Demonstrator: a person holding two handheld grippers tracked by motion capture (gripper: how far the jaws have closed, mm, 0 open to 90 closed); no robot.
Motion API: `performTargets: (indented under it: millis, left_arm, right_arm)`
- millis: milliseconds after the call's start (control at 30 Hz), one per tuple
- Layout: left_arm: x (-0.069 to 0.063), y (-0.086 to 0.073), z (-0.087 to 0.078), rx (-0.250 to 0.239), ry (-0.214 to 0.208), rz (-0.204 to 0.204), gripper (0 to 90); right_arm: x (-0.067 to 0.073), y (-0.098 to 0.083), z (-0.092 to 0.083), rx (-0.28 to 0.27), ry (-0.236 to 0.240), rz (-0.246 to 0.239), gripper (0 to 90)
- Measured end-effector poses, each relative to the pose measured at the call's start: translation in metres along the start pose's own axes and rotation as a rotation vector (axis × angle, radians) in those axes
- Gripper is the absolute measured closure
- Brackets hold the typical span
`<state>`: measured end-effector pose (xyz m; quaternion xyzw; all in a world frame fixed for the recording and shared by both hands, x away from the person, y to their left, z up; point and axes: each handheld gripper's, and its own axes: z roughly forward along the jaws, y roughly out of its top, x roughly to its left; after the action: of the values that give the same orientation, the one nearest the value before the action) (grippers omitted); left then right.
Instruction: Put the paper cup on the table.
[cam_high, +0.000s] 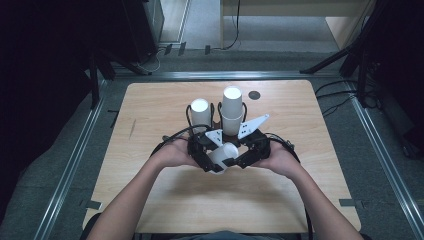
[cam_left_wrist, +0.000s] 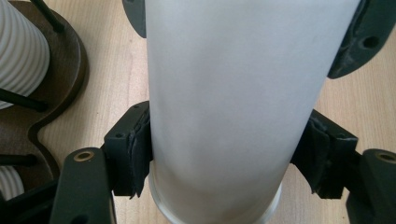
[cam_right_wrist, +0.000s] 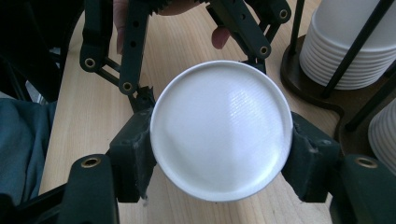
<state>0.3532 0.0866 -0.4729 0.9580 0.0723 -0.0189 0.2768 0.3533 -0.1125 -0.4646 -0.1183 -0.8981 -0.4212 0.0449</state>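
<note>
White paper cup (cam_high: 222, 157) hangs sideways above the wooden desk (cam_high: 150, 110), both grippers closed on it: left gripper (cam_high: 207, 155) clamps its wall, right gripper (cam_high: 245, 156) its rim end, probably to separate nested cups. Behind stands a brown cup rack (cam_high: 227, 131).

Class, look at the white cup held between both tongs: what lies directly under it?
Under the white cup, bare wooden table shows on either side. The patch directly beneath is covered by the cup, so it cannot be seen.

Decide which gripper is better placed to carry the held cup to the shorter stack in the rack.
Left, probably. The left gripper clamps the cup across its side wall and sits nearer the shorter stack; the right gripper only pinches one end.
</note>
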Motion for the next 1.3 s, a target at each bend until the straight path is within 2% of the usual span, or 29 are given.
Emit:
performTargets:
  millis: [133,200,267,333,400,533,667,733,967,1233,1300]
  left_arm:
    - [0.000,0.000,-0.001,-0.006,-0.008,-0.002,26.6]
    - [-0.001,-0.001,-0.002,-0.029,-0.013,-0.014,24.5]
    - [0.000,-0.001,-0.002,-0.045,-0.024,-0.032,18.1]
    - [0.000,-0.002,-0.001,-0.041,-0.004,-0.043,12.3]
    - [0.001,-0.004,-0.001,-0.057,-0.006,-0.060,9.3]
    - [0.003,-0.006,-0.006,-0.102,-0.002,-0.085,9.3]
    - [0.002,-0.008,-0.011,-0.154,0.022,-0.091,9.3]
    - [0.003,-0.010,-0.012,-0.186,0.016,-0.106,9.3]
    - [0.002,-0.013,-0.014,-0.239,0.013,-0.115,9.4]
    - [0.000,-0.013,-0.012,-0.257,0.013,-0.110,9.8]
    - [0.000,-0.015,-0.012,-0.280,0.012,-0.110,12.8]
  right_arm:
    - [0.000,0.001,-0.002,0.002,0.008,0.010,34.2]
    - [0.000,0.001,-0.003,-0.002,0.011,0.009,34.0]
    - [0.001,0.001,-0.004,-0.002,0.000,0.003,34.0]
    - [0.001,0.001,-0.007,-0.011,-0.004,0.007,33.9]
    - [0.000,0.001,-0.010,-0.024,-0.010,0.011,33.9]
    - [-0.001,-0.001,-0.013,-0.039,-0.014,0.012,33.8]
    - [-0.003,-0.002,-0.017,-0.059,-0.020,0.016,33.7]
    - [-0.002,-0.002,-0.019,-0.076,-0.017,0.022,33.7]
    - [-0.001,0.000,-0.024,-0.126,-0.014,0.017,33.7]
    - [0.001,0.002,-0.028,-0.169,-0.005,0.021,33.7]
    - [0.000,0.003,-0.031,-0.186,-0.001,0.022,33.7]
